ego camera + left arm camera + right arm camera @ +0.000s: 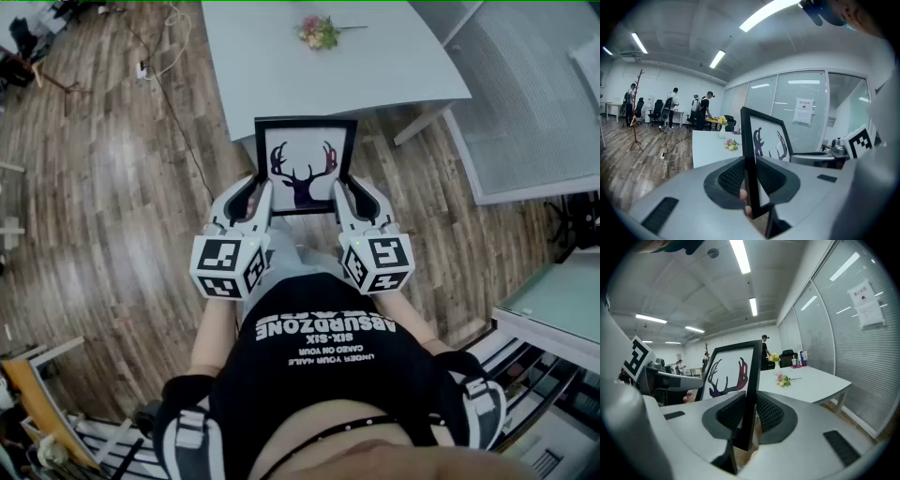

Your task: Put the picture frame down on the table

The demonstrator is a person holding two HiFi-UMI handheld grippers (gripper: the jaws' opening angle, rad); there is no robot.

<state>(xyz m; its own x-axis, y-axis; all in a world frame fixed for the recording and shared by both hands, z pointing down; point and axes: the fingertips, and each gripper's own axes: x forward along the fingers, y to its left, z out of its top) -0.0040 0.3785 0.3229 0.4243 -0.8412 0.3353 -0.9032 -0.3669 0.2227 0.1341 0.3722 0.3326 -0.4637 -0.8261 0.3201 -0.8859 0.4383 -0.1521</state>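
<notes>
A black picture frame (305, 165) with a deer-head print hangs in the air just short of the white table (281, 66). My left gripper (263, 195) is shut on the frame's left side, and my right gripper (339, 194) is shut on its right side. In the left gripper view the frame's edge (749, 154) stands upright between the dark ribbed pads (733, 177). The right gripper view shows the frame's other edge (751, 390) pinched between the pads (771, 413), with the print (727, 376) facing left. The frame's stand sticks out below the jaws.
A small bunch of flowers (319, 32) lies on the far part of the table. A cable (169, 56) runs over the wooden floor to the left. A glass partition (525, 103) stands to the right. Several people (670, 108) work at desks far off.
</notes>
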